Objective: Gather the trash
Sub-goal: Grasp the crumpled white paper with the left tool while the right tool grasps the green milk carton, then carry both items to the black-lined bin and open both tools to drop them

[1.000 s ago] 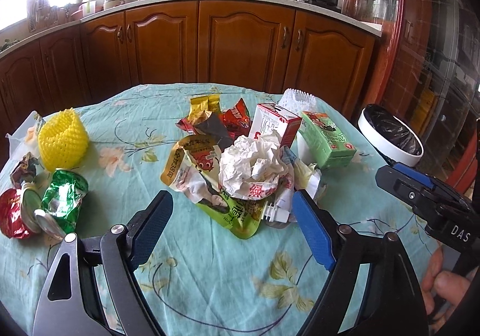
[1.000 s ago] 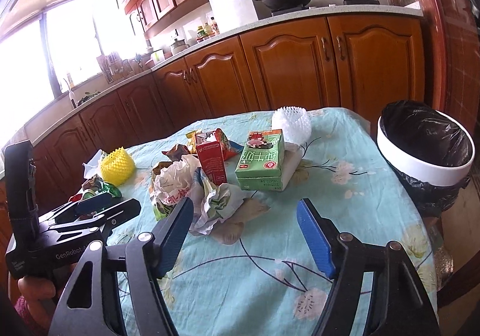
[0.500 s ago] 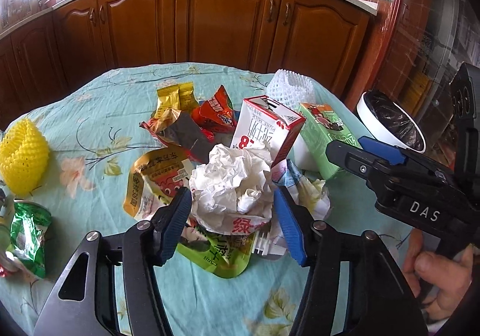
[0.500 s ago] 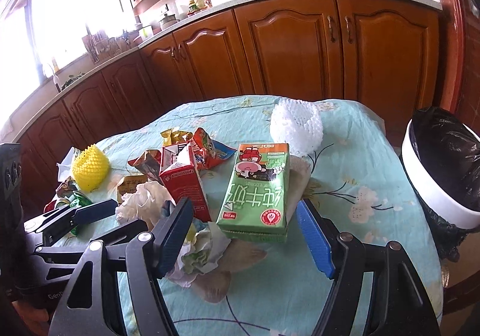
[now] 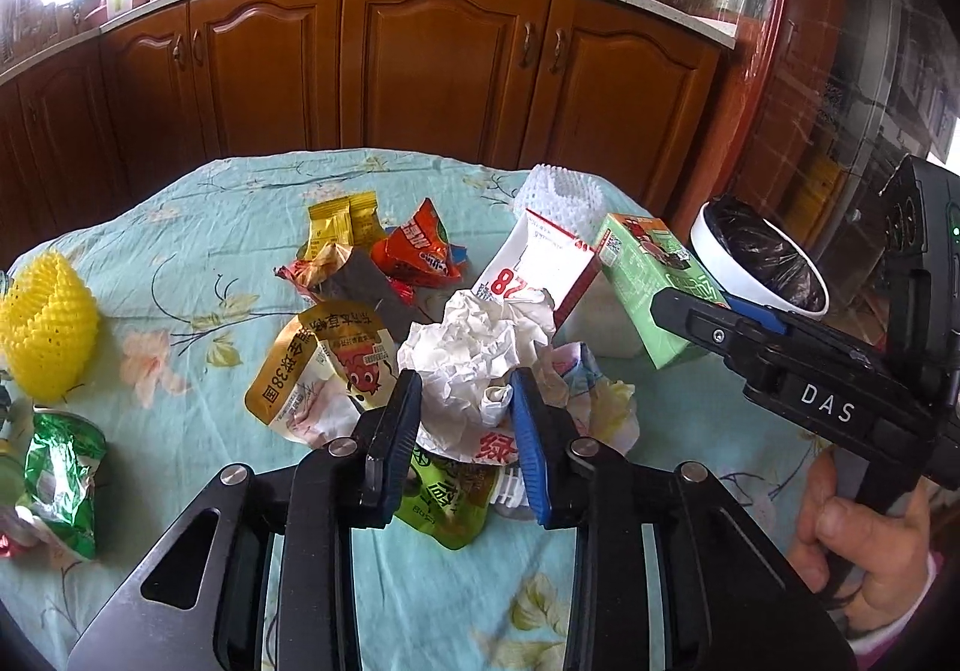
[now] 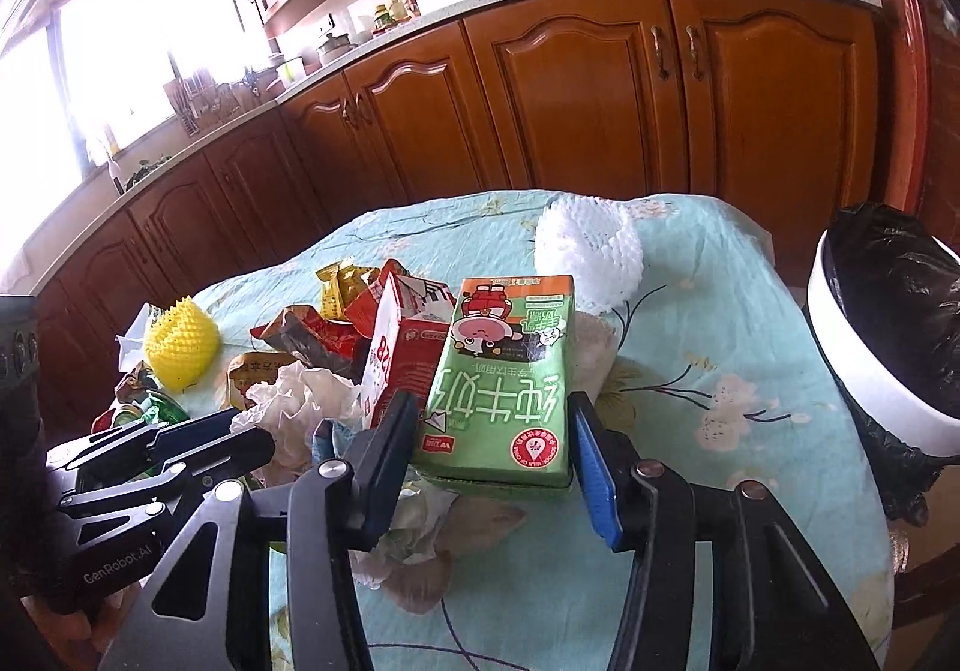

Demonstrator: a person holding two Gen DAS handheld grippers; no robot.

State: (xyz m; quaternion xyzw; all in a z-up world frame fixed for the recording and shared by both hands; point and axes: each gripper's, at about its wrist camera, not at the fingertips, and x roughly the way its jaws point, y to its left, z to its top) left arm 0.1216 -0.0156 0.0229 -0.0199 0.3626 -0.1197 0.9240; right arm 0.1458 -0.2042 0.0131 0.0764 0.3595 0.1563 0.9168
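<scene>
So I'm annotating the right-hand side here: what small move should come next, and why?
Probably close the right gripper on the green milk carton: its open jaws already flank the carton's near end, and the white bin with a black liner waits just to the right.

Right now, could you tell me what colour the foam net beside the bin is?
White foam net; right wrist view.

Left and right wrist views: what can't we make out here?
- Left wrist: base of the crumpled paper, behind the left tongs; whether they pinch it firmly is unclear.
- Right wrist: near bottom edge of the green carton, behind the right tongs; pad contact unclear.
- Both: inside of the trash bin, only black liner shows.
- Left wrist: green wrapper partly cut by the edge.
</scene>
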